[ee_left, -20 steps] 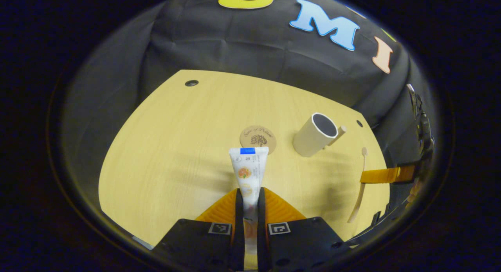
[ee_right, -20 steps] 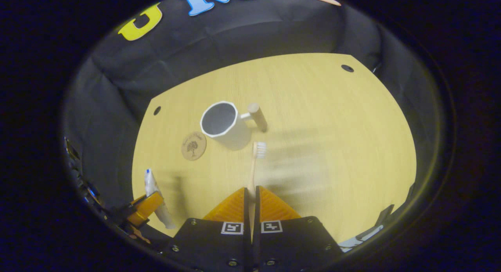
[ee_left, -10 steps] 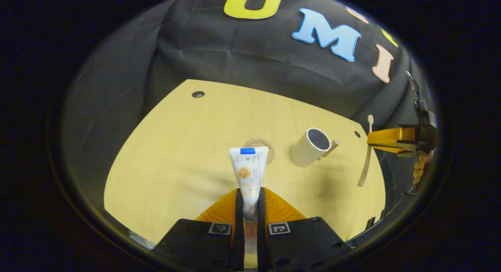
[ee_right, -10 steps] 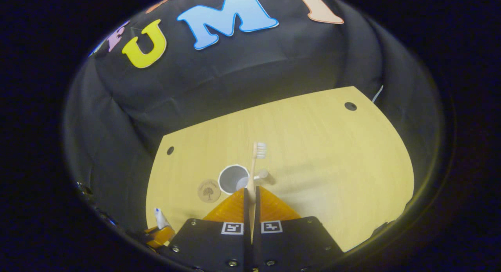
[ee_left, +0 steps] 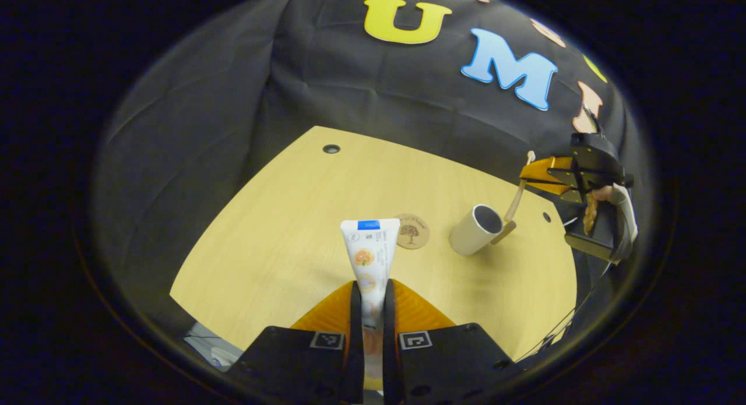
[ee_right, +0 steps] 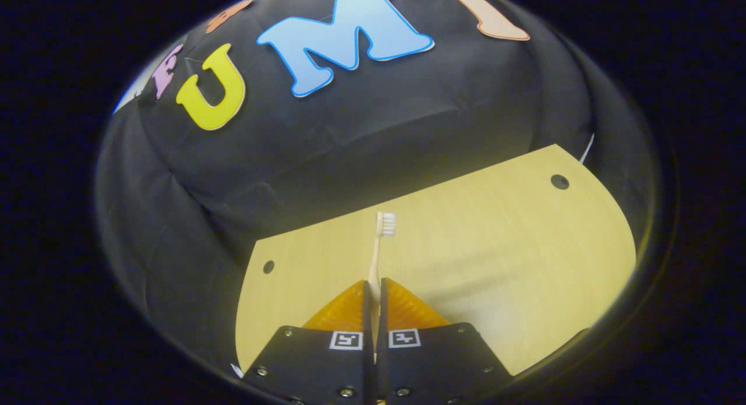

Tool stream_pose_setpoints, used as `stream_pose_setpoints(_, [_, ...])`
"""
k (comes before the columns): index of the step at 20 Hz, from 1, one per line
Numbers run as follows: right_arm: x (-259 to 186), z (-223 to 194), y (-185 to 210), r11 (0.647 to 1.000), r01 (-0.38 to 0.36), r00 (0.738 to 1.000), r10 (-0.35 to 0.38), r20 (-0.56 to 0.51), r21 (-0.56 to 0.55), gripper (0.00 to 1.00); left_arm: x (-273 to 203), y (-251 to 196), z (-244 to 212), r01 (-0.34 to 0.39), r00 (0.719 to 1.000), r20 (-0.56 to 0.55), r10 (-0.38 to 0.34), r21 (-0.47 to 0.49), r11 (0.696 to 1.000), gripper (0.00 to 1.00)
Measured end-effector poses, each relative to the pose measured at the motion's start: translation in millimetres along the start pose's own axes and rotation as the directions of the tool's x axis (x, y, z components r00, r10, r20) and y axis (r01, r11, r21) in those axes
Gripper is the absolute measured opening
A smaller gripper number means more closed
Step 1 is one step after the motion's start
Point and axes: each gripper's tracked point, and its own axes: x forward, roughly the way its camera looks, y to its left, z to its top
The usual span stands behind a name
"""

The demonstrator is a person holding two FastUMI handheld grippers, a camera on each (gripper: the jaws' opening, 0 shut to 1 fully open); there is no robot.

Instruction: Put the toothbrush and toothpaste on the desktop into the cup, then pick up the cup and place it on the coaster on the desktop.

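My left gripper is shut on a white toothpaste tube, held above the near part of the yellow desktop. Beyond it lie a round brown coaster and, to its right, a cream cup with a wooden handle. In the left gripper view the right gripper hangs above the cup, gripping a wooden toothbrush whose lower end points down beside the cup's rim. In the right gripper view my right gripper is shut on the toothbrush, bristles at the far end.
The desktop has small dark holes near its far corners. Black cloth walls close in the far side and both flanks. A hand holds the right gripper at the right edge.
The right gripper has lifted and tilted the toothbrush over the cup; cup and coaster have dropped out of its view. The left gripper has risen and drawn back slightly with the toothpaste.
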Motion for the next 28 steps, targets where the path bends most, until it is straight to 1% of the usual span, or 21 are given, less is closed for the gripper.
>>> stream_pose_setpoints(2, [16, -5, 4, 0.999, 0.01, 1.0, -0.01, 0.013, -0.035, 0.02, -8, 15, -6, -0.033, 0.999, 0.001, 0.033, -0.026, 0.999, 0.2])
stream_pose_setpoints(4, [25, -9, 3, 0.994, 0.034, 0.999, -0.031, 0.04, -0.1, 0.02, -15, 27, -11, -0.062, 0.998, -0.003, 0.062, -0.054, 0.997, 0.18])
stream_pose_setpoints(5, [27, -9, 5, 0.99, 0.046, 0.997, -0.037, 0.065, -0.132, 0.02, -19, 31, -13, -0.073, 0.997, -0.003, 0.073, -0.065, 0.995, 0.2])
stream_pose_setpoints(8, [29, -11, 6, 0.978, 0.082, 0.992, -0.061, 0.11, -0.193, 0.03, -24, 39, -21, -0.093, 0.996, -0.006, 0.093, -0.078, 0.993, 0.2])
stream_pose_setpoints(10, [30, -11, 7, 0.974, 0.095, 0.988, -0.066, 0.14, -0.208, 0.02, -25, 39, -22, -0.092, 0.996, -0.01, 0.091, -0.081, 0.992, 0.2])
stream_pose_setpoints(13, [35, -22, 3, 0.971, 0.104, 0.988, -0.077, 0.131, -0.214, 0.03, -23, 33, -17, -0.079, 0.997, -0.003, 0.079, -0.065, 0.995, 0.2])
stream_pose_setpoints(15, [35, -26, -1, 0.965, 0.126, 0.986, -0.097, 0.134, -0.231, 0.03, -21, 31, -16, -0.074, 0.997, 0.001, 0.075, -0.046, 0.996, 0.2])
stream_pose_setpoints(16, [36, -29, -3, 0.962, 0.126, 0.987, -0.098, 0.128, -0.241, 0.03, -19, 28, -14, -0.071, 0.997, 0.003, 0.071, -0.04, 0.997, 0.18])
stream_pose_setpoints(17, [33, -31, -1, 0.963, 0.118, 0.988, -0.09, 0.125, -0.243, 0.05, -17, 26, -12, -0.064, 0.998, 0.005, 0.064, -0.037, 0.997, 0.2])
stream_pose_setpoints(19, [29, -37, 1, 0.964, 0.101, 0.99, -0.074, 0.116, -0.248, 0.06, -13, 20, -11, -0.048, 0.999, 0.006, 0.048, -0.035, 0.998, 0.2])
stream_pose_setpoints(20, [28, -40, -1, 0.962, 0.107, 0.99, -0.081, 0.112, -0.25, 0.14, -11, 18, -9, -0.043, 0.999, 0.012, 0.044, -0.032, 0.999, 0.2])
stream_pose_setpoints(21, [26, -45, 0, 0.963, 0.097, 0.993, -0.075, 0.095, -0.252, 0.13, -8, 15, -6, -0.037, 0.999, 0.014, 0.038, -0.026, 0.999, 0.2])
stream_pose_setpoints(22, [21, -47, -2, 0.963, 0.102, 0.992, -0.081, 0.092, -0.251, 0.24, -6, 11, -3, -0.031, 0.999, 0.016, 0.031, -0.017, 0.999, 0.2])
stream_pose_setpoints(23, [18, -49, -1, 0.966, 0.089, 0.994, -0.069, 0.089, -0.244, 0.25, -4, 8, 0, -0.024, 1.0, 0.02, 0.024, -0.009, 1.0, 0.2])
stream_pose_setpoints(24, [13, -52, 0, 0.969, 0.08, 0.995, -0.062, 0.083, -0.236, 0.31, -2, 3, 3, -0.013, 1.0, 0.027, 0.013, -0.002, 1.0, 0.2])
stream_pose_setpoints(26, [2, -50, -5, 0.971, 0.085, 0.994, -0.067, 0.088, -0.224, 0.37, 1, -11, 16, 0.017, 0.999, 0.047, -0.018, 0.007, 1.0, 0.2])
stream_pose_setpoints(28, [-11, -49, -11, 0.976, 0.082, 0.993, -0.064, 0.095, -0.202, 0.37, 5, -21, 30, 0.049, 0.996, 0.068, -0.051, 0.028, 0.998, 0.19])
